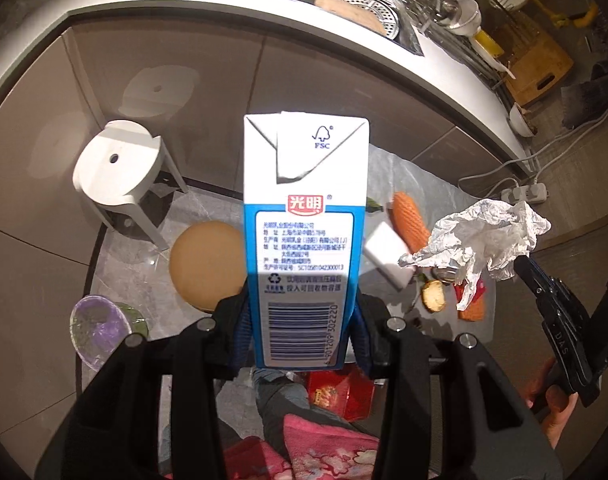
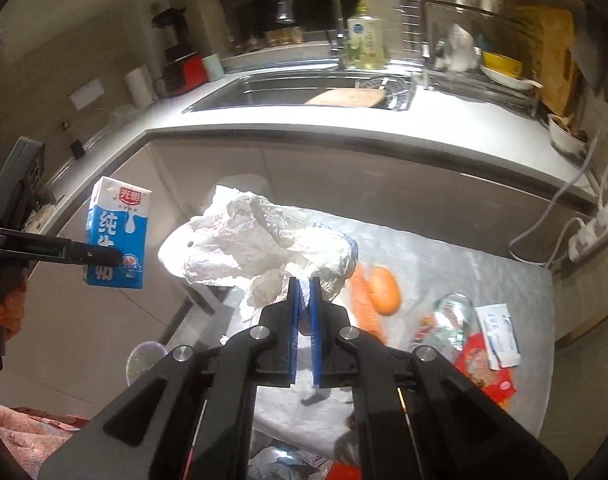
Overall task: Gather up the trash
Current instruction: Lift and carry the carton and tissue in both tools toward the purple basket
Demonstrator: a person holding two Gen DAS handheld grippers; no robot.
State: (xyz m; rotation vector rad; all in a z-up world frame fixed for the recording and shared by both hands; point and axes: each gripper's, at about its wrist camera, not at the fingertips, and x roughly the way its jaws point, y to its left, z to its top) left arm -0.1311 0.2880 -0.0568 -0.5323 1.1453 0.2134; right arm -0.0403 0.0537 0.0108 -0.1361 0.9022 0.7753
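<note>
Left gripper (image 1: 302, 332) clamped tight on the lower part of a milk carton (image 1: 304, 236), held upright in the air with a blue pad pressing each side. Right gripper (image 2: 304, 292) nearly closed, pinching a crumpled white plastic bag (image 2: 264, 240) between its blue pads and holding it up. Bare hand (image 1: 551, 408) wrapped around the right gripper's handle, both grippers raised side by side.

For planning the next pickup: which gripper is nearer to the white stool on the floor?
Left, probably. The left gripper, holding the milk carton, hangs just right of the white stool; the right gripper, holding crumpled paper, is farther right.
</note>
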